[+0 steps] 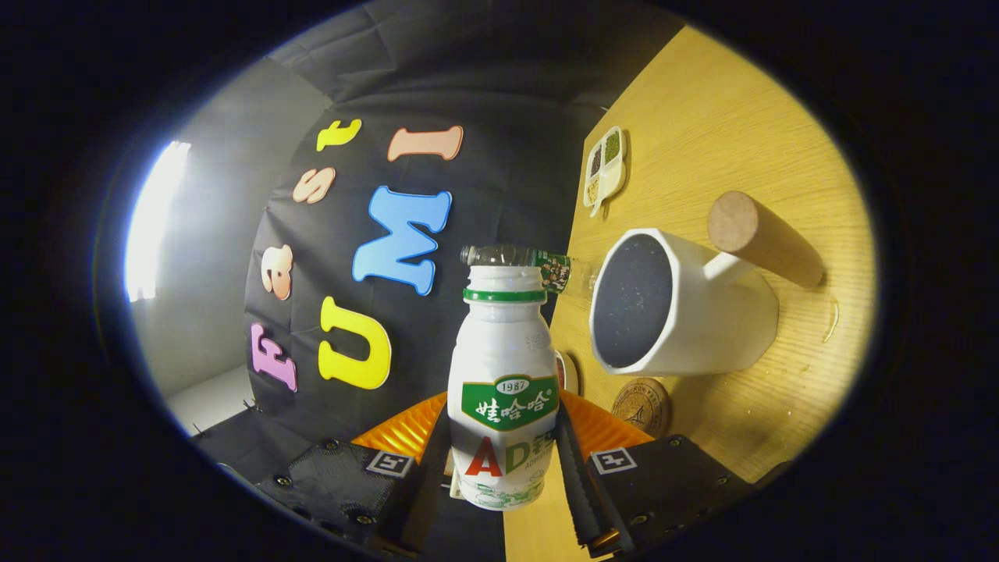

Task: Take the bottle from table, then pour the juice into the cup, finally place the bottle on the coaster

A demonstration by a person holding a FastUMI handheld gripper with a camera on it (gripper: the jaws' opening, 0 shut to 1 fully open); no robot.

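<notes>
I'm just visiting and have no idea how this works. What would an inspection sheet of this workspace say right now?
Surface: wooden table, a wet spot by the cup.
Job's things: white bottle held tilted, cap off; white cup with wooden handle beyond it, dark inside; round coaster near the cup.
Clutter: divided dish of grains; small clear bottle.
Grippers: hand-held gripper, both fingers pressing the white bottle.
Cables: nothing seen.
Surroundings: black cloth wall, bright light.

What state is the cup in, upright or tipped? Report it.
Upright on the table: the cup rests on its base, mouth facing away from the tabletop. The view itself is rolled because the tongs, shut on the bottle, are turned sideways.
</notes>
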